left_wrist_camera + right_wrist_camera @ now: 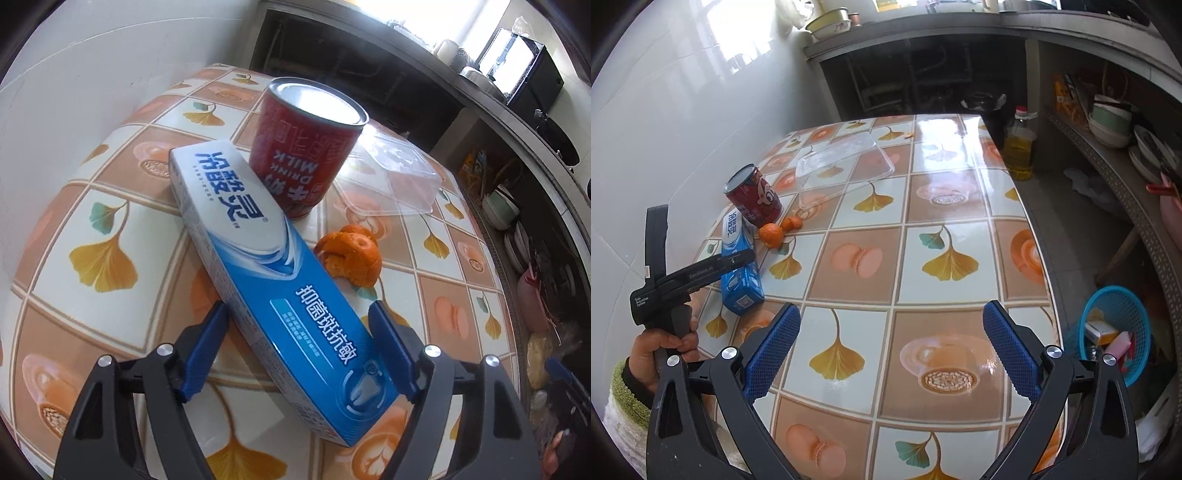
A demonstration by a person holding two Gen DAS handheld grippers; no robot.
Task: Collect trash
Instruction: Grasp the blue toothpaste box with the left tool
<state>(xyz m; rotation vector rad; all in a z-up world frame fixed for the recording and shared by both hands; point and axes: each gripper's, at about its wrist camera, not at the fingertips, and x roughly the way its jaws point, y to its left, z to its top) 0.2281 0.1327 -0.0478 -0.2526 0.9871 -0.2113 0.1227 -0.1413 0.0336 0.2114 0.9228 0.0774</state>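
Worktop [960, 221] under a glossy cloth of orange and cream squares with ginkgo leaves and macarons, pushed against a white tiled wall. Beyond its right edge, on the floor, a round blue plastic mesh basket [1123, 299] holding small cartons. Near the wall side, a clear rectangular plastic container [846, 162] lying upside down. Just in front of it, a red cylindrical milk-drink can [306, 147], upright, silver top shut. Long blue-and-white cardboard toothpaste box [280, 280] lying flat, far end just beside the can, near end towards the left claw. Orange mandarin peel [351, 258] in curled pieces, just right of the box and in front of the can.

Left claw [299, 325], black frame with blue pads, straddling the near half of the toothpaste box: a pad on each side, a sliver of cloth showing on the left between pad and carton, right side too close to tell whether touching; box resting on the worktop. Seen from the right wrist view, gripped by a hand [665, 347] in a green-cuffed sleeve.

Right claw [892, 325] spread wide above bare cloth, nothing between its pads, well apart from the trash.
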